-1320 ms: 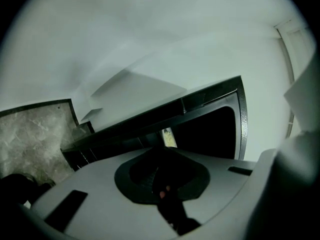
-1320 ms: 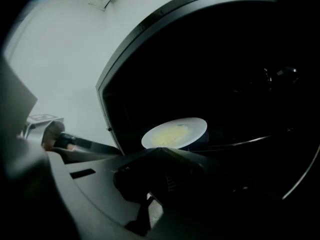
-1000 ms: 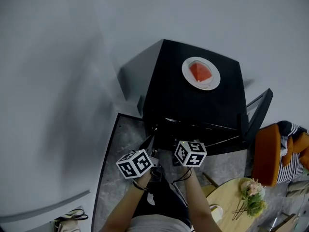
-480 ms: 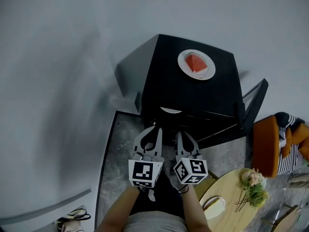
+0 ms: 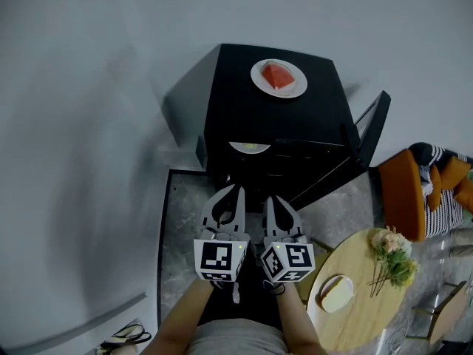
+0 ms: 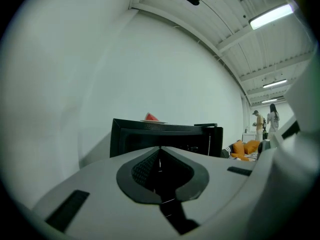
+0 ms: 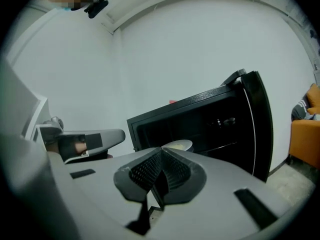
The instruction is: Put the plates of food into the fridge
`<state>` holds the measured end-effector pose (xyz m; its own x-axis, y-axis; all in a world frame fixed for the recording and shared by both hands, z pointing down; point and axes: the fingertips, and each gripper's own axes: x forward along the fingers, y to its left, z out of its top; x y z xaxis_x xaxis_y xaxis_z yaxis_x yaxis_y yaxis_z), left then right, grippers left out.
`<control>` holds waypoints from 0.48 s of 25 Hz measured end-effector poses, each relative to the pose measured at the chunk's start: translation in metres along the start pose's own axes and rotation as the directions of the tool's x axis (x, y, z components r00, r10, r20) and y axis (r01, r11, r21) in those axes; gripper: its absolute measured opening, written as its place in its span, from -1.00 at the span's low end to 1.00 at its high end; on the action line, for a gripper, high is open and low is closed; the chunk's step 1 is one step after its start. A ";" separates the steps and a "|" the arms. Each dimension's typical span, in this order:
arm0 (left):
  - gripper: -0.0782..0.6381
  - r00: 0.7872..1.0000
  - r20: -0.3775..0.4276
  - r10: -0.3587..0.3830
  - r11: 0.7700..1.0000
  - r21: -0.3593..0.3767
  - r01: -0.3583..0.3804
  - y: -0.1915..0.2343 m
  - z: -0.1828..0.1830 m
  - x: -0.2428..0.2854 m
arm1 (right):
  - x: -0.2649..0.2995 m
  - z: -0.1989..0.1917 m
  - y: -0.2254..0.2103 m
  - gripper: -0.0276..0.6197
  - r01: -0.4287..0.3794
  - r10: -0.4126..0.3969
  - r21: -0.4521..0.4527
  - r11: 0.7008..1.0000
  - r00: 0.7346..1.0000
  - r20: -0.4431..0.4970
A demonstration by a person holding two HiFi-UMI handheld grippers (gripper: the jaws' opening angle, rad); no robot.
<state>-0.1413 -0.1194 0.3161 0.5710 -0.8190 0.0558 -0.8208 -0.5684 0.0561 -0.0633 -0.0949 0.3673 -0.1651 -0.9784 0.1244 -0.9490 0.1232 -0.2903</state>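
Note:
A black mini fridge stands against the wall with its door swung open to the right. On its top sits a white plate with a red watermelon slice; the slice also peeks over the top edge. A second plate of food rests on a shelf just inside the opening and shows pale in the right gripper view. My left gripper and right gripper hover side by side in front of the opening, both shut and holding nothing. Each pair of jaws meets at the tips.
A round wooden table at lower right carries a pale piece of food and a bunch of flowers. An orange chair stands right of the fridge door. The floor under me is grey stone. Two people stand far off.
Both grippers have drawn back out of the fridge opening toward my body. A plate now shows on the shelf inside. The fridge has shifted upward in the head view.

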 end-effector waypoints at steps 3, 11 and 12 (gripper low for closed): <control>-0.76 0.996 -0.019 -0.089 0.996 0.022 0.089 -0.025 -0.004 -0.009 | -0.023 -0.004 -0.006 -0.87 0.051 -0.051 0.007 0.999 0.999 -0.002; -0.76 0.935 -0.160 -0.318 0.948 -0.063 0.311 -0.125 -0.060 -0.032 | -0.136 -0.022 -0.073 -0.87 0.305 -0.307 0.079 0.949 0.951 0.020; -0.76 0.919 -0.176 -0.354 0.935 -0.078 0.345 -0.143 -0.066 -0.036 | -0.155 -0.026 -0.085 -0.87 0.346 -0.350 0.098 0.933 0.937 0.022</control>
<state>-0.0437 -0.0036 0.3719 0.8175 -0.5375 0.2066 -0.5693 -0.8084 0.1496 0.0363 0.0500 0.3972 0.1829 -0.9631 0.1974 -0.9164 -0.2398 -0.3205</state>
